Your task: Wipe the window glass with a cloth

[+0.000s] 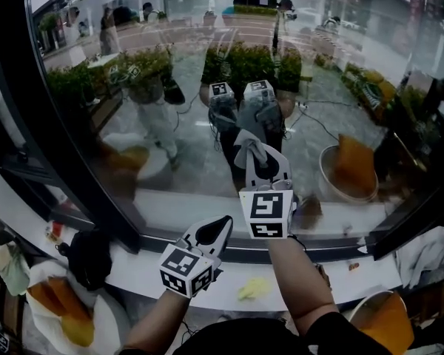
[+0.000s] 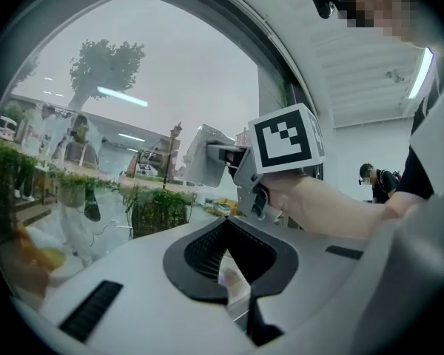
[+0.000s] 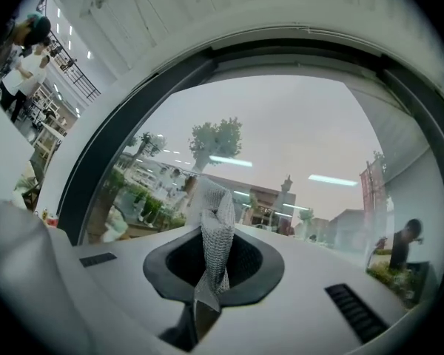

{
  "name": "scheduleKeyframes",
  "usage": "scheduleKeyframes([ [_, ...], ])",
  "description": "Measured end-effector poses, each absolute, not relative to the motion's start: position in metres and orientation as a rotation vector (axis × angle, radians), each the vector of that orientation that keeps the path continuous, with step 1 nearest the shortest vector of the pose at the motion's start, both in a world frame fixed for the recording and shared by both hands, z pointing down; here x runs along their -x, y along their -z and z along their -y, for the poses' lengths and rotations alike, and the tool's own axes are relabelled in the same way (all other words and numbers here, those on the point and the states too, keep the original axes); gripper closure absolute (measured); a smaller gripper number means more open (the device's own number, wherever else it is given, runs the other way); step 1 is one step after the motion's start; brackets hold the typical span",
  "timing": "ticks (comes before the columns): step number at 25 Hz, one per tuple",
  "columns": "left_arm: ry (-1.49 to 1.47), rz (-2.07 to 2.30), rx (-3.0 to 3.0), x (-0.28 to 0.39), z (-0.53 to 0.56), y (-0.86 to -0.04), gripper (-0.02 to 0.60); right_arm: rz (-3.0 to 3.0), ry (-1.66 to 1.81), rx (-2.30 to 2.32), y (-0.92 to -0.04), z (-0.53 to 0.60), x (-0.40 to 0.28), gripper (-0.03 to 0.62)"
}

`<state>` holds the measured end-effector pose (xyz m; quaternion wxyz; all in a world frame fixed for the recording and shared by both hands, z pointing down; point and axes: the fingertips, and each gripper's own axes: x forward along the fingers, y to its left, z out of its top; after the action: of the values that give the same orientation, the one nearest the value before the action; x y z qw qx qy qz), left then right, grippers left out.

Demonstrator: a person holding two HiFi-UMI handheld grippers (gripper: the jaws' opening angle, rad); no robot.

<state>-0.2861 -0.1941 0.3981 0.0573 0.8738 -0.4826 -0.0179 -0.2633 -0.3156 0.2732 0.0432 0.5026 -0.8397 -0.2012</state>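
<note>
The window glass [image 1: 340, 87] fills the upper head view and carries reflections of the grippers and the room. My right gripper [image 1: 262, 158] is raised up to the pane, shut on a grey mesh cloth [image 1: 247, 147]. In the right gripper view the cloth [image 3: 215, 237] stands up twisted out of the closed jaws, with the glass [image 3: 281, 139] right behind it. My left gripper [image 1: 216, 229] hangs lower, near the sill, shut with nothing in it. The left gripper [image 2: 229, 256] view also shows the right gripper's marker cube [image 2: 285, 139] and the hand holding it.
A white sill [image 1: 340, 279] runs under the pane and holds a small yellow rag [image 1: 253, 288] and a black object [image 1: 89, 256]. A thick black frame post [image 1: 55, 124] slants down the left. A white cloth [image 1: 429, 250] lies at the right; orange items [image 1: 59, 313] sit low left.
</note>
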Motion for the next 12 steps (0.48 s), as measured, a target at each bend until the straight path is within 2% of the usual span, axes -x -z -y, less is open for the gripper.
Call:
scheduleKeyframes([
  [12,0.074,1.379,-2.710,0.266,0.210,-0.390,0.575,2.461,0.663,-1.640,-0.252,0.337,0.242,0.553],
])
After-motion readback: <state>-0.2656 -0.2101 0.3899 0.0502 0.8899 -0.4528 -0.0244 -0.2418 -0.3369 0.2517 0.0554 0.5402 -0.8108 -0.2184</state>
